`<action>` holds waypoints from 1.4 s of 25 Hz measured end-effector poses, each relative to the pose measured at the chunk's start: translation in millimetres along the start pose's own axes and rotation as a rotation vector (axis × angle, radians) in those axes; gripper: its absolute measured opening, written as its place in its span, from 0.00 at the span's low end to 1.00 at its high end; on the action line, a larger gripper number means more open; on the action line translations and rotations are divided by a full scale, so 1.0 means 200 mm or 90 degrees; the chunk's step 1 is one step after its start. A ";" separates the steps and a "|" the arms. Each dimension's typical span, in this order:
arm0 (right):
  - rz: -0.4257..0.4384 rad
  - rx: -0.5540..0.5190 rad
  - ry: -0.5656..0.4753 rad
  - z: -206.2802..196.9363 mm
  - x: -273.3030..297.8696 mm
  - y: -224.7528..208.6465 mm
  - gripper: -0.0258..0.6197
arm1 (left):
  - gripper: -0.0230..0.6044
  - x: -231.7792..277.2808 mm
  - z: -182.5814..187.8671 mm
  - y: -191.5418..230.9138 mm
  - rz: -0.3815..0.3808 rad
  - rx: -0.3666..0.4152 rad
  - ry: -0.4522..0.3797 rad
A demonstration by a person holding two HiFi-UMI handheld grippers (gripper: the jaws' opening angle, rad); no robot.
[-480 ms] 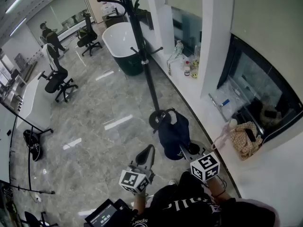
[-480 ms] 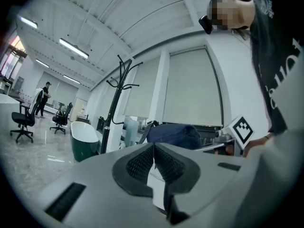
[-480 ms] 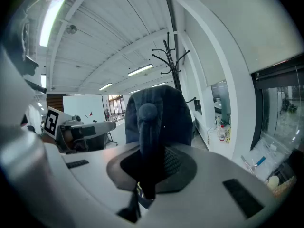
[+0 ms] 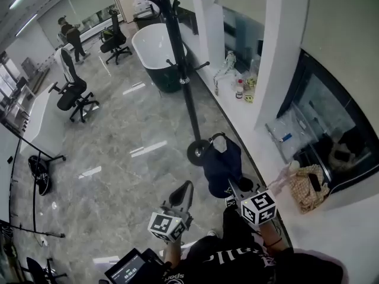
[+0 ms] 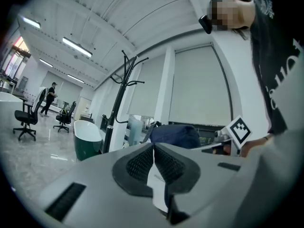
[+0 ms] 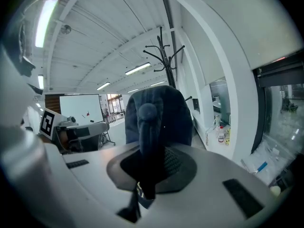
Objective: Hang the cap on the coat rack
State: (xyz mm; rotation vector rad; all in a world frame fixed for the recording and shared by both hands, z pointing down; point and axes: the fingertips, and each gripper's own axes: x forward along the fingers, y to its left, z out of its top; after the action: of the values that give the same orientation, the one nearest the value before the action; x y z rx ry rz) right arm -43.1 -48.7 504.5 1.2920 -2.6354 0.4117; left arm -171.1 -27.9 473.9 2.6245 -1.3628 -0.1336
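The dark navy cap (image 4: 222, 164) (image 6: 156, 110) hangs from the right gripper (image 4: 233, 187) (image 6: 151, 161), whose jaws are clamped on a fold of its fabric, the crown rising past the jaw tips at 12 o'clock. In the head view the cap sits low of centre, with the round base of the black coat rack (image 4: 185, 81) (image 6: 167, 56) just beside it at 10 o'clock; the pole runs up toward 12 o'clock to its curved hooks. The left gripper (image 4: 186, 189) (image 5: 153, 156) is at 9 o'clock from the right one, its jaws pressed together with nothing between them. Farther out, a dark bathtub (image 4: 157, 52) stands at 11 o'clock behind the rack, and a woven bag (image 4: 308, 188) rests on the white ledge (image 4: 254, 136) at 3 o'clock.
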 end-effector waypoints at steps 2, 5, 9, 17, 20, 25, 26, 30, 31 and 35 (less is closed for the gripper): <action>0.007 -0.001 -0.001 0.03 0.07 -0.09 0.09 | 0.04 0.11 0.01 0.04 0.010 0.000 -0.003; 0.022 -0.010 -0.001 0.11 0.18 -0.26 0.09 | 0.04 0.30 0.04 0.11 0.025 -0.006 -0.017; 0.040 -0.023 -0.001 0.22 0.32 -0.50 0.09 | 0.04 0.60 0.08 0.15 0.033 -0.007 -0.030; 0.069 -0.026 -0.007 0.39 0.50 -0.90 0.09 | 0.04 1.02 0.14 0.16 0.058 0.002 -0.024; 0.079 -0.033 -0.006 0.41 0.55 -1.02 0.09 | 0.04 1.10 0.11 0.16 0.071 0.001 -0.019; 0.085 -0.035 -0.017 0.47 0.67 -1.17 0.09 | 0.04 1.17 0.07 0.18 0.084 0.003 0.002; 0.087 -0.036 -0.020 0.49 0.69 -1.19 0.09 | 0.04 1.18 0.06 0.19 0.087 0.004 0.004; 0.084 -0.040 -0.028 0.56 0.78 -1.25 0.09 | 0.04 1.21 0.06 0.22 0.091 -0.002 0.015; 0.081 -0.041 -0.030 0.57 0.81 -1.26 0.09 | 0.04 1.21 0.05 0.24 0.093 -0.001 0.015; 0.069 -0.041 -0.035 0.61 0.91 -1.31 0.09 | 0.05 1.27 0.05 0.33 0.083 -0.003 0.019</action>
State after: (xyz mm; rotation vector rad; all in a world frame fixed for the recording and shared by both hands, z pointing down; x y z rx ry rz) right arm 49.7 -376.5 483.3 1.1612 -2.7494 0.3084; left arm -80.8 -273.9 477.5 2.5138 -1.5167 -0.0791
